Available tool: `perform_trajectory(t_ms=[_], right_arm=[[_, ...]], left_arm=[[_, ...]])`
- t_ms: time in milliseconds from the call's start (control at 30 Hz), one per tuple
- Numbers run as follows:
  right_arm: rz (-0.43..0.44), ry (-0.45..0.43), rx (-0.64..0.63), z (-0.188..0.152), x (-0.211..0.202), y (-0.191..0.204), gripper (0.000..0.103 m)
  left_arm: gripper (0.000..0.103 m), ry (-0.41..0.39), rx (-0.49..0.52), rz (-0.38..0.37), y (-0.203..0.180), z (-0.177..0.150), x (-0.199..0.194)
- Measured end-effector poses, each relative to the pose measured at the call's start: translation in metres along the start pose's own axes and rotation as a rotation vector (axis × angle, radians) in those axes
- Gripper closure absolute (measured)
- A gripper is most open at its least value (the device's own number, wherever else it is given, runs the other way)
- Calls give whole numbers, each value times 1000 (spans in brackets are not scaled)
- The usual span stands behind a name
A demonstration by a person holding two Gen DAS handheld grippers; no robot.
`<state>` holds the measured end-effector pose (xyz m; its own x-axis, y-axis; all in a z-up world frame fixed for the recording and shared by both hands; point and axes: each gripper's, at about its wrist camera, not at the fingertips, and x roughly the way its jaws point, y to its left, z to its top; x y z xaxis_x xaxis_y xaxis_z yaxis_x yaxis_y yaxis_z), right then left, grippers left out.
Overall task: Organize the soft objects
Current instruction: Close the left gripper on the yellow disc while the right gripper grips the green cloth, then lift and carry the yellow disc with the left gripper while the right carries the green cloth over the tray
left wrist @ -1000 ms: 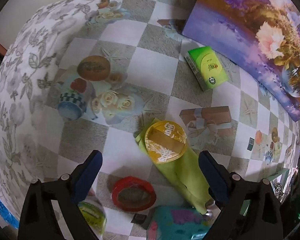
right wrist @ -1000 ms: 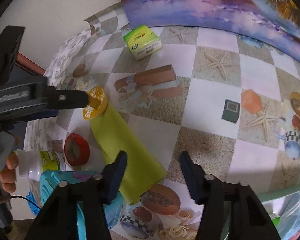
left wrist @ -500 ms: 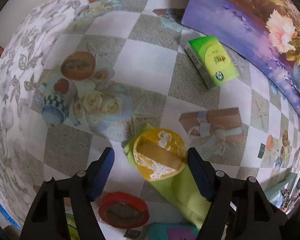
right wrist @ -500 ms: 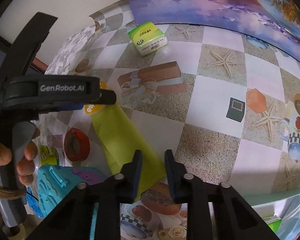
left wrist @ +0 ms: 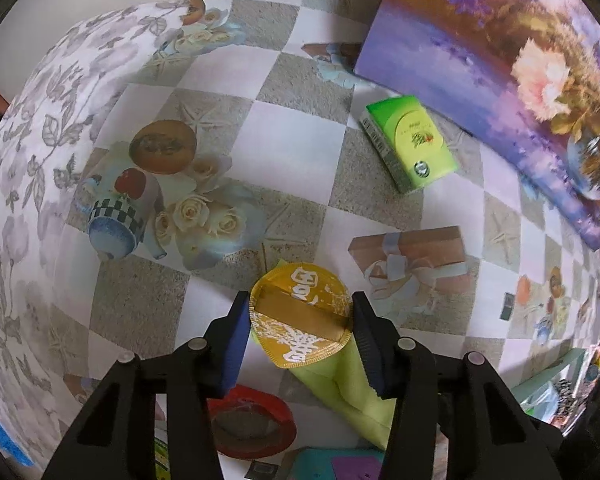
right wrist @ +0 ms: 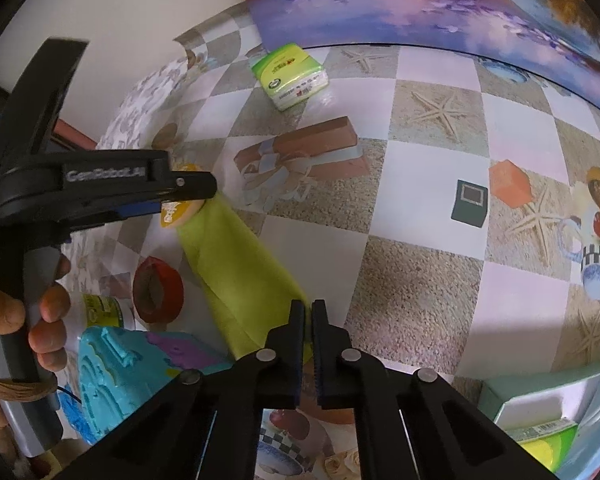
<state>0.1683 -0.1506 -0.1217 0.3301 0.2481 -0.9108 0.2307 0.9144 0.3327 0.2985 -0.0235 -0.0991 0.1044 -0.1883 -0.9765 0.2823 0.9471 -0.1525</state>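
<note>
A lime-green cloth lies folded on the patterned tablecloth, with a round yellow disc on its far end. My left gripper points down over that disc; its jaws are closing and both pads touch the disc's edges. In the right wrist view the cloth runs from the disc toward me. My right gripper is shut on the cloth's near corner, a sliver of green showing between the pads.
A green tissue pack lies near a flower painting at the back. Beside the cloth are a red tape roll, a white bottle and a teal toy. A person's hand holds the left gripper. A pale tray sits lower right.
The left gripper moved over the yellow disc and its jaws narrowed onto its edges. The right gripper's jaws went from open to shut on the cloth's near corner.
</note>
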Motion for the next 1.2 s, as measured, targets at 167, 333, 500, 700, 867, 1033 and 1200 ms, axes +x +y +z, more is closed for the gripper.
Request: perform_trajectory(t_ms=[167,333,500,700,867,1033,1200], right_arm=[[5,-27,23,-3,-12,-10,100],[17,-56,50,-9,-29,-19,101],[6,-73,48,-17,-37,-20,101],[-11,-67,38,-17,-34,-19,101],[-23,-73,44,-17,-35,-22,101],[-25,-66,46,-18,-33,-24,101],[-31,-65,56,-19,-32,-27,101]], left_arm=[[52,-34,-10,-18,7,-4,-19],[52,-42,-35,-49,15,-11,-31],[50,-28,-45,-78,19,-19,-33],[49,3,-15,-38,7,-23,-22],[42,3,19,-1,1,-23,-15],[42,15,43,21,-7,-22,-6],[49,19,71,14,-13,-24,0]])
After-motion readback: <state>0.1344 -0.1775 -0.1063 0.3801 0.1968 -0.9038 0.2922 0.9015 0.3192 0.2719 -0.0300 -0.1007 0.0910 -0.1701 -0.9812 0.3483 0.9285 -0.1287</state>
